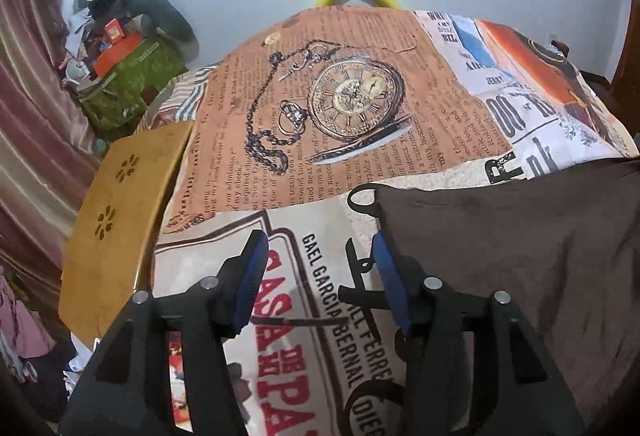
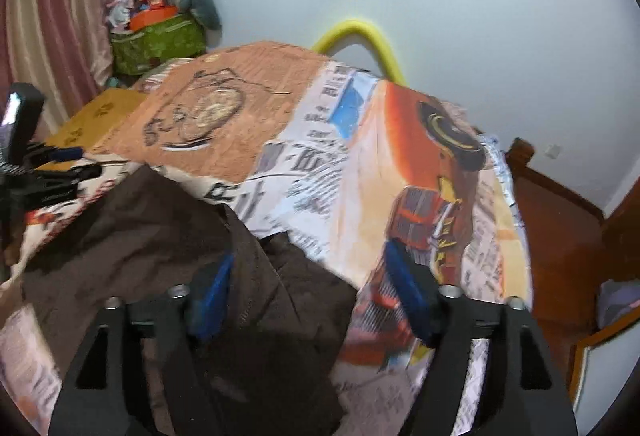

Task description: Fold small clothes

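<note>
Gaping empty, both tongs, left and right, over brown garment beside wooden stool.

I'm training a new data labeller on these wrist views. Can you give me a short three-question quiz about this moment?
1. True or false: the left gripper is clamped on the brown garment.
2. What lies between the right gripper's open jaws? A) a yellow tube B) brown garment C) a wooden stool
3. Fill in: the large printed picture on the orange part of the bedsheet shows a pocket ____.

Key: 1 false, its jaws are open over the sheet beside the garment's edge. 2 B. 3 watch.
</note>
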Motion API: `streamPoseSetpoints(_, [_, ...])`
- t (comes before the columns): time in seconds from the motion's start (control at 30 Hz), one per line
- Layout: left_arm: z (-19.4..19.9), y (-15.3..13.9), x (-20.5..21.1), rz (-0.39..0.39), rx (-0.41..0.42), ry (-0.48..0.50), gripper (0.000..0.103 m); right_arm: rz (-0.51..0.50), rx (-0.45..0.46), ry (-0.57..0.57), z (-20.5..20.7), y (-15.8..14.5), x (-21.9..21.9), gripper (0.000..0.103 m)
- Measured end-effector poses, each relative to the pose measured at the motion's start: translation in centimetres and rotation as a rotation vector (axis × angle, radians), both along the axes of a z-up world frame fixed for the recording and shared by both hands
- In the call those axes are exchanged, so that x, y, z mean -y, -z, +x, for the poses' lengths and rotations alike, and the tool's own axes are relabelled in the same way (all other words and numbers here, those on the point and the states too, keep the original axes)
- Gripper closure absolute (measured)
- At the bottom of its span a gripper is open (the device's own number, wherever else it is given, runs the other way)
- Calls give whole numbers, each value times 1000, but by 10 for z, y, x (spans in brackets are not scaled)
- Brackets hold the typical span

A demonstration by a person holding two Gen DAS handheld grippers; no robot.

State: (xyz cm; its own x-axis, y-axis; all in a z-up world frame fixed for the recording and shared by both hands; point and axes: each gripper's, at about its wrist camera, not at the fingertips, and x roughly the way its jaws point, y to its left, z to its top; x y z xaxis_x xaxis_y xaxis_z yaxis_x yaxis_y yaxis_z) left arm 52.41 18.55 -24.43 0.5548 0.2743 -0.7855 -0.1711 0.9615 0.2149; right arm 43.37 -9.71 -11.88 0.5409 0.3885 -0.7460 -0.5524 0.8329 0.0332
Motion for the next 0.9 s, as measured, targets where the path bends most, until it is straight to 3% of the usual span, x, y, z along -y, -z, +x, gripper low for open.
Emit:
streamPoseSetpoints(0.33, [-58, 8, 20, -8, -48, 96, 36, 59, -93, -55, -57, 12, 17, 21])
streamPoseSetpoints(0.53, [-83, 27, 36, 30, -73, 131, 24, -77, -134, -123, -78, 44, 4, 21])
streamPoseSetpoints(0.63, [-84, 31, 28, -14, -74, 107, 21, -154, -109, -129, -74, 53, 2, 21])
streamPoseSetpoints(0.73, [-82, 34, 19, -74, -81, 88, 18, -175, -90, -69, -53, 53, 9, 21])
streamPoseSetpoints(0.83, [-83, 37, 19, -78, -79, 87, 16, -191, -14, 25, -31, 42, 19, 23])
streamPoseSetpoints(0.9, [-84, 38, 20, -71, -73, 88, 16, -126, 60, 155, -14, 20, 37, 22])
